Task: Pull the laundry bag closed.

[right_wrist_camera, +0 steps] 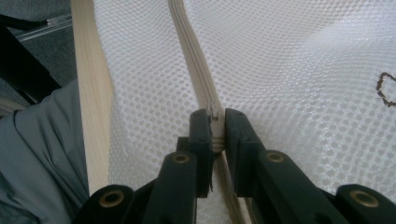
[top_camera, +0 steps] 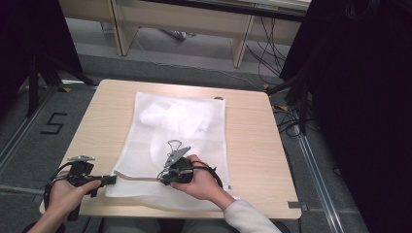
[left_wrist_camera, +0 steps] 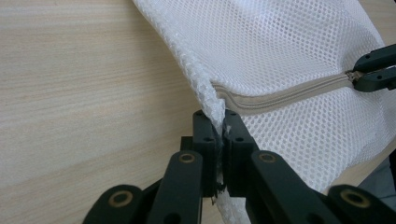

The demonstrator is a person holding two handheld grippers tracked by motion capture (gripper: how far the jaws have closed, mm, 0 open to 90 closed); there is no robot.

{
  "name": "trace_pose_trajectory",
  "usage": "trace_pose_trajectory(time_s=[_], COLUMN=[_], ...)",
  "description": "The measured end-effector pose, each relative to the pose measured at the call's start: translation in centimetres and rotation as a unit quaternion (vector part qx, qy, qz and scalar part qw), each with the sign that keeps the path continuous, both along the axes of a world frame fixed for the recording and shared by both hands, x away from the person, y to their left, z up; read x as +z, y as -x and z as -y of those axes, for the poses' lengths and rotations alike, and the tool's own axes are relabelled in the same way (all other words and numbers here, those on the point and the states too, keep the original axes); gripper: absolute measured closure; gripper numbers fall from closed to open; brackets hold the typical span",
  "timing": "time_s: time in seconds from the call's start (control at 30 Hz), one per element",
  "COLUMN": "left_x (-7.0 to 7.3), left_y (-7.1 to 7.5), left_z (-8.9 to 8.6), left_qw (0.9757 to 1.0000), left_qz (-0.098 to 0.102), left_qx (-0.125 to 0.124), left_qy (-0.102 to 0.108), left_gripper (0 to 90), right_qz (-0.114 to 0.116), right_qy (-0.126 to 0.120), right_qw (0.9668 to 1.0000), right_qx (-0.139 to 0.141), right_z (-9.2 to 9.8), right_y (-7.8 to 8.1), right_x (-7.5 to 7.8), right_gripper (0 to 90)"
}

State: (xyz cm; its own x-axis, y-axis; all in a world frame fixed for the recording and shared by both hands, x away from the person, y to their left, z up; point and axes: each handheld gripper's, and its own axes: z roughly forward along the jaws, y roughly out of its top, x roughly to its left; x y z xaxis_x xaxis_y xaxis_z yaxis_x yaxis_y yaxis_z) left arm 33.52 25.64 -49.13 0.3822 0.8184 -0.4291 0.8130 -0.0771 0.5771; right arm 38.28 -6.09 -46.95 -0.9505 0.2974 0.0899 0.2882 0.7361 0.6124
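A white mesh laundry bag [top_camera: 180,126] lies flat on the wooden table [top_camera: 252,141] with something white inside it. A beige zipper [left_wrist_camera: 289,95] runs along the bag's near edge. My left gripper [top_camera: 111,180] is at the bag's near left corner, shut on the mesh edge [left_wrist_camera: 215,105] just beside the zipper's end. My right gripper [top_camera: 161,177] is farther right along the same edge, shut on the zipper pull [right_wrist_camera: 215,114]. The zipper [right_wrist_camera: 187,42] runs straight away from its jaws. In the left gripper view the right gripper [left_wrist_camera: 357,77] pinches the zipper at the far right.
The table's near edge [right_wrist_camera: 91,93] runs just beside the bag, with the person's grey trousers [right_wrist_camera: 42,154] below it. Bare wood [left_wrist_camera: 84,93] lies left of the bag. Dark curtains, cables and desk legs [top_camera: 238,46] stand beyond the table.
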Motion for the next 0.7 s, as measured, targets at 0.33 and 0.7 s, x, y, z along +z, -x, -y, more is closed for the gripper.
trace_pose_trajectory(time_s=[0.33,0.7], left_x=[0.0,-0.1], left_y=[0.0,0.0], left_z=[0.0,0.1], left_qw=[1.0000,0.9998], left_qz=[0.000,0.007], left_qx=[0.001,0.015], left_qy=[-0.001,0.005], left_gripper=[85.3,85.3], right_qz=[-0.009,0.002], right_qy=[0.001,-0.002], right_qw=[0.9998,0.9999], right_qx=[-0.017,-0.010], right_z=[0.5,1.3], right_y=[0.2,0.1], right_x=[0.2,0.2], right_gripper=[82.5,82.5])
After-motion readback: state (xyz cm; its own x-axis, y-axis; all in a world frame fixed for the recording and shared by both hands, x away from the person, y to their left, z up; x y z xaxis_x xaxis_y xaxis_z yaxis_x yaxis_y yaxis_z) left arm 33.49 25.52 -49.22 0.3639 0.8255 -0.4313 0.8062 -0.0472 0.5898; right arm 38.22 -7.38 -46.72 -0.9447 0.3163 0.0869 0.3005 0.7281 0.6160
